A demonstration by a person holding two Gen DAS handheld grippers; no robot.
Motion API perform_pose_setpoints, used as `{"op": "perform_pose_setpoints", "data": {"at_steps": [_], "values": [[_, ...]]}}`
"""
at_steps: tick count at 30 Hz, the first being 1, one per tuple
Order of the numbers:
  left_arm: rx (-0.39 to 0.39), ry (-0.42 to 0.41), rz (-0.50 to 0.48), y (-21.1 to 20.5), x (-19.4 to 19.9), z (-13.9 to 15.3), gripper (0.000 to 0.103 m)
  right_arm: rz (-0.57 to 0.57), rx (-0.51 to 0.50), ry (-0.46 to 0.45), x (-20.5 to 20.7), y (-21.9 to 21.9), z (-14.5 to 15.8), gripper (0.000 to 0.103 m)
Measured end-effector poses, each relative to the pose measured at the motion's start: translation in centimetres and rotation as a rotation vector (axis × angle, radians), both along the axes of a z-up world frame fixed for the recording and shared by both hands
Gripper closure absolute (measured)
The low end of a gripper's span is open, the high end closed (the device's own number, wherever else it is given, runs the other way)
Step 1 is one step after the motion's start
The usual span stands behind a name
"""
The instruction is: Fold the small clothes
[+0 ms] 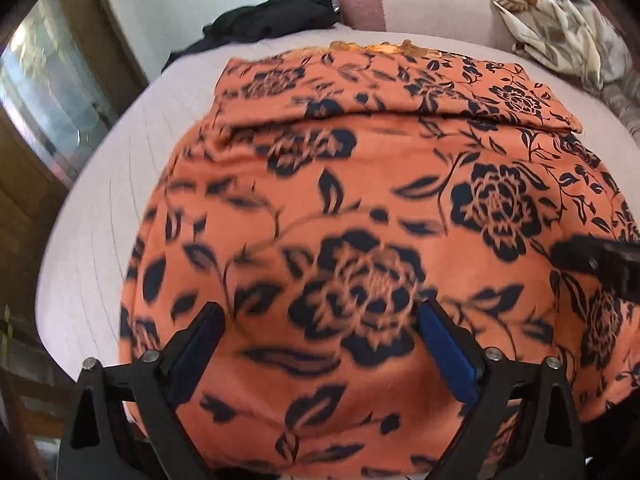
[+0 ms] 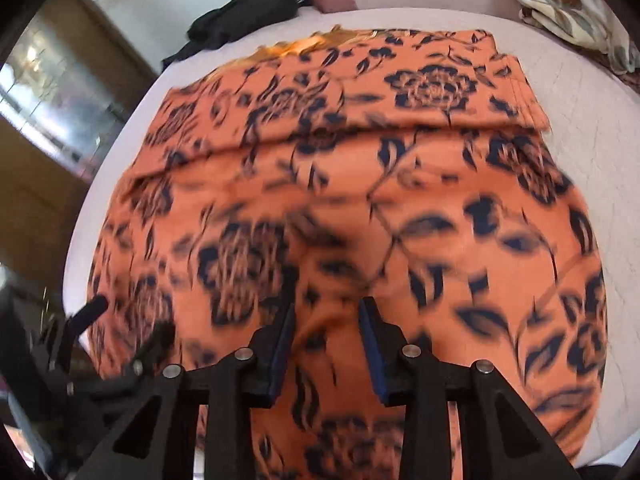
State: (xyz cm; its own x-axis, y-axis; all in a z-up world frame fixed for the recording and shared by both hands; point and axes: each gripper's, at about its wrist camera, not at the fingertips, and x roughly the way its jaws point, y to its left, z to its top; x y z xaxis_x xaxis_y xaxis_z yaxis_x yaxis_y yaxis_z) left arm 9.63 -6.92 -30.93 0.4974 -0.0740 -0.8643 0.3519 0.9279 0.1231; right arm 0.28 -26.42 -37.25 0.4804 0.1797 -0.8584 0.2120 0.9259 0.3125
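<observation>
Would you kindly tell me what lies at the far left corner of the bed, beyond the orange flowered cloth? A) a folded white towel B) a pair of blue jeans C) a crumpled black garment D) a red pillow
C: a crumpled black garment lies on the bed past the far edge of the orange flowered cloth, seen in both wrist views.

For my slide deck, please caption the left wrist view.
Open left tongs poised over an orange floral garment spread on a pale bed.
</observation>
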Motion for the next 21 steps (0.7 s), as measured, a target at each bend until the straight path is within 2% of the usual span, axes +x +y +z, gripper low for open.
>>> {"op": "perform_pose_setpoints", "data": {"at_steps": [3, 9, 13, 15, 18, 19, 21], "values": [[-0.035, 0.016, 0.024, 1.0, -1.0, -0.3, 0.0, 0.013, 0.029, 0.001, -2.3, 0.3, -0.3, 0.065], [0.017, -0.008, -0.007, 1.2, -3.4, -0.6, 0.0, 0.027, 0.042, -0.004, -5.7, 0.7, -0.7, 0.065], [0.008, 0.053, 0.004, 2.0, -3.4, -0.2, 0.0, 0.046, 0.046, 0.005, -7.4, 0.4, -0.8, 0.066], [0.025, 0.07, 0.005, 2.0, -2.9, 0.4, 0.0, 0.037, 0.091, 0.018, -7.8, -0.3, -0.6, 0.068], [0.065, -0.033, 0.007, 2.4, -2.1, 2.8, 0.0, 0.024, 0.15, 0.02, -8.5, -2.4, 0.3, 0.068], [0.069, -0.07, 0.022, 2.8, -1.2, 3.8, 0.0, 0.0, 0.128, 0.001, -8.7, -3.4, 0.9, 0.068], [0.065, -0.084, 0.069, 3.6, 0.5, 4.9, 0.0, -0.074, 0.08, -0.019, -8.5, -6.0, 2.1, 0.068]]}}
